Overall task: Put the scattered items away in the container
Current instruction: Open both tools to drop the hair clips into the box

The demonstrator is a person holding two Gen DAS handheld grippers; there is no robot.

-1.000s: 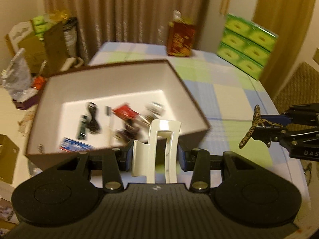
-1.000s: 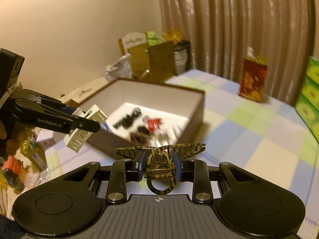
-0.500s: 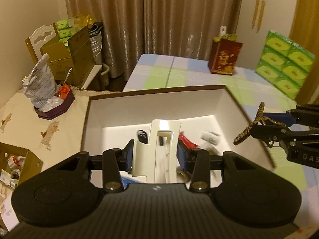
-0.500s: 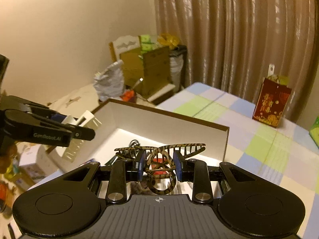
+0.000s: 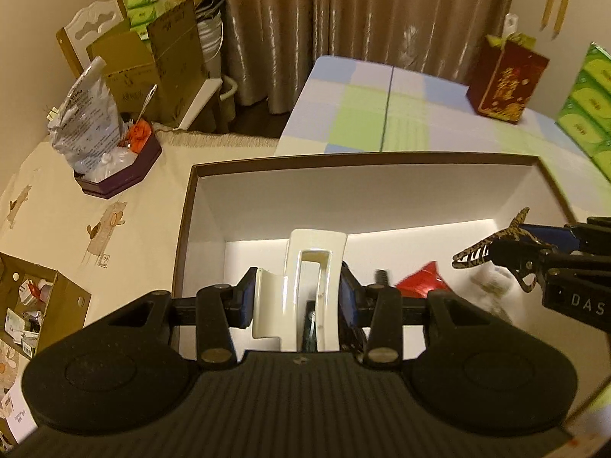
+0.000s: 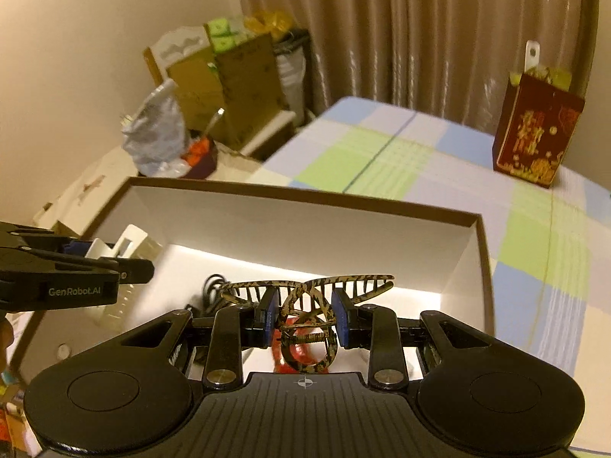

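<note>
A brown-rimmed box with a white inside [image 5: 267, 206] [image 6: 305, 225] sits on the checked tablecloth. My left gripper [image 5: 296, 297] is shut on a white hair claw clip [image 5: 305, 267] and hangs over the box's near left part. My right gripper [image 6: 303, 316] is shut on a leopard-pattern hair claw clip [image 6: 305, 294], also over the box. Each gripper shows in the other's view: the right gripper [image 5: 534, 255] at the right, the left gripper [image 6: 114, 263] at the left. On the box floor lie a red packet [image 5: 420, 286], a black cable [image 6: 214, 286] and other small items, partly hidden.
A red gift bag [image 5: 504, 76] [image 6: 534, 133] stands at the table's far side and green tissue packs [image 5: 584, 107] at the far right. Left of the box are a dark hexagonal tray with a silver bag [image 5: 114, 168], cardboard boxes [image 5: 152, 61] and an open carton [image 5: 30, 305].
Both grippers, still holding their clips, have moved forward and down from short of the box to over its inside. The box now fills more of both views.
</note>
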